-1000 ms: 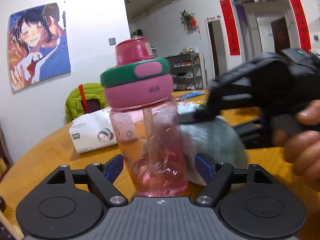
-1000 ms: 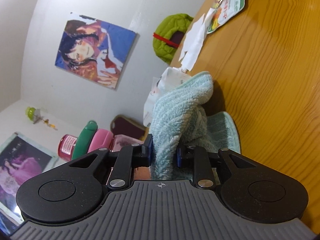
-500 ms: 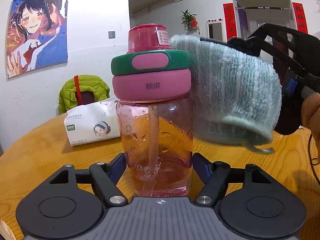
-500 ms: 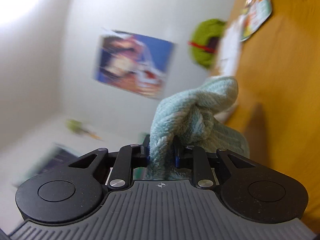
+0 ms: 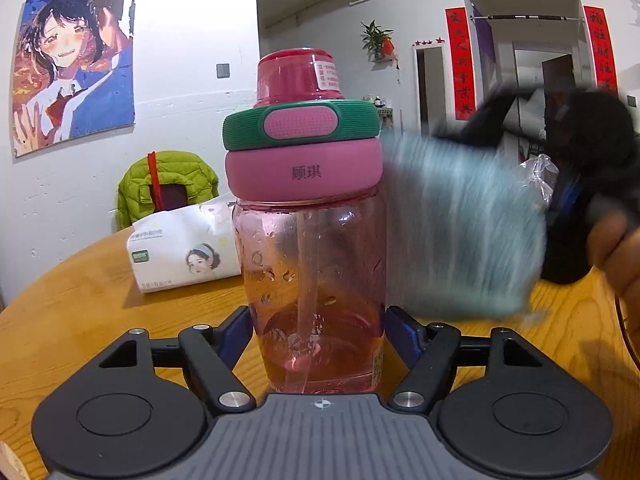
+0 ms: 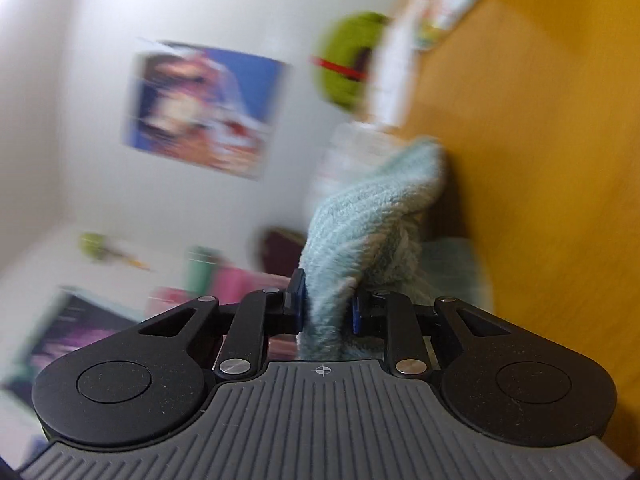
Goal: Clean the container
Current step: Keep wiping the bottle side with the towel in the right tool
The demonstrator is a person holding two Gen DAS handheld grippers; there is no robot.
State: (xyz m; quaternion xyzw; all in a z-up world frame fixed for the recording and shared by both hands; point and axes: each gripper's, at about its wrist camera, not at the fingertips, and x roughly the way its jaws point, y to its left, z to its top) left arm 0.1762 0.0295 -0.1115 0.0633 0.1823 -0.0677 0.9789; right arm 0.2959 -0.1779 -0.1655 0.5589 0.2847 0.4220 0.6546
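Your left tool (image 5: 318, 330) clamps the pink bottle (image 5: 314, 240) upright on the table (image 5: 80, 300). Your right tool (image 6: 326, 308) pinches a teal cloth (image 5: 460, 224) against its side; wipe firmly, bracing the bottle.

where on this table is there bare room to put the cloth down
Bare wood shows on the table left of the left gripper, in front of the tissue pack. Right of the bottle it is crowded: the right gripper holds the cloth there.
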